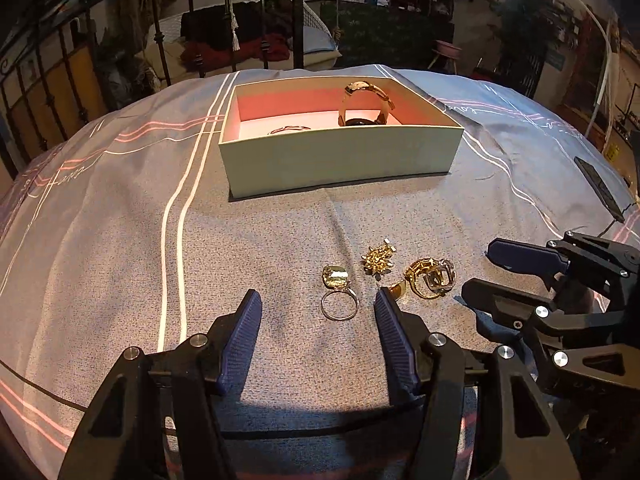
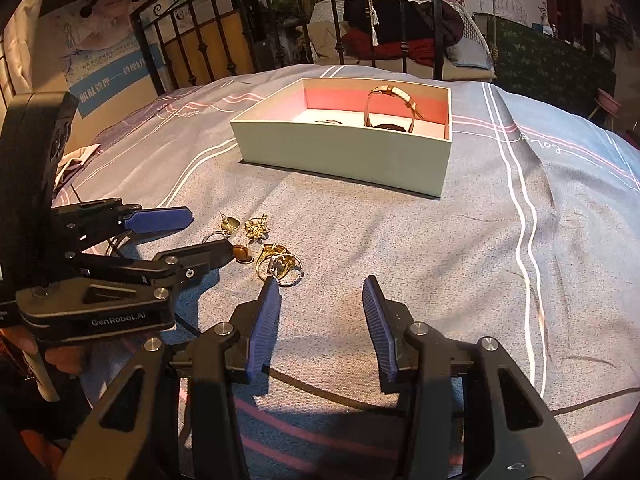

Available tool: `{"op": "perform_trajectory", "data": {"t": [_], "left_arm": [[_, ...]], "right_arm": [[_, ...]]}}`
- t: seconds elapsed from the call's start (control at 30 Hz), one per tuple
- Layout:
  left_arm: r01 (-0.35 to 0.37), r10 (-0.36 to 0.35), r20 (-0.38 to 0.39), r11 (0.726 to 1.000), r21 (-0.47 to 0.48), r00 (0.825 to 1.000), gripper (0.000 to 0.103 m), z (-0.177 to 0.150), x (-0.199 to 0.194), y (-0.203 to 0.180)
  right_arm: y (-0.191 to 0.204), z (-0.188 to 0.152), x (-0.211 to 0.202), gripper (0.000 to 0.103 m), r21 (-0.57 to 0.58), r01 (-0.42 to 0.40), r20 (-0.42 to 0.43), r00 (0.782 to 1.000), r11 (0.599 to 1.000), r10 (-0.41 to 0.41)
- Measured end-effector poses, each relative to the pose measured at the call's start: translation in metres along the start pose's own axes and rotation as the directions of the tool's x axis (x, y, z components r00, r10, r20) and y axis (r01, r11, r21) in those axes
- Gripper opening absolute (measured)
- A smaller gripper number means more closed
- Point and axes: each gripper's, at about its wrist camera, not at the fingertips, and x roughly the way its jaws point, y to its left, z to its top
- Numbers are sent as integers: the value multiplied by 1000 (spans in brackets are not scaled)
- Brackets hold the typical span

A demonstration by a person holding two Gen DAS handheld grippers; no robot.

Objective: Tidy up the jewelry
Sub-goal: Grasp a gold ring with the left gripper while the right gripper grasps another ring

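Your left gripper (image 1: 318, 304) sits low over the grey bedspread (image 1: 280, 232) with its jaws spread wide and nothing between the pads. Just ahead of it, between the blue fingertips (image 1: 250, 312), a thin ring (image 1: 339, 306) lies flat, and touching the far side of that ring is a gold square-faced piece (image 1: 336, 277). Slightly further ahead and to the right lies a small gold flower-shaped piece (image 1: 378, 259). A tangle of gold rings (image 1: 430, 278) rests just off your right fingertip.

Your right gripper (image 2: 320, 300) is also spread and holds nothing; that same tangle of gold rings (image 2: 280, 266) lies just beyond its left fingertip (image 2: 270, 300).

Well ahead of both tools stands the open box (image 1: 340, 160), pink inside. A gold watch (image 1: 366, 104) stands on edge in its right half, and a small thin piece (image 1: 290, 130) lies on its floor to the left, too small to identify.
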Motion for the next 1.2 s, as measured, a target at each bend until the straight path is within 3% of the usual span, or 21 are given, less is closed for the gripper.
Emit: {"op": "perform_trajectory", "data": {"t": [0.27,0.33,0.87,1.0,1.2], "left_arm": [[18,-17,40,1000,-3,999,21,-3,0,0],[28,-27,42,999,-25,999,19,-3,-1,3],[97,-91,64,990,-97,994,18,-12,-5,17],[95,-89,65,991,-95,994,18,-12,-6,17],[95,-89,65,991,-97,994,18,-12,-6,18]], "right_arm": [[1,1,0,45,1,-9,-1,1000,1000,9],[0,2,1,45,3,-21,-3,1000,1000,21],[12,16,17,45,-17,-78,-32,997,997,77],[10,14,18,25,-10,-89,-34,995,996,89],[14,11,14,21,-34,-74,-15,997,997,73]]}}
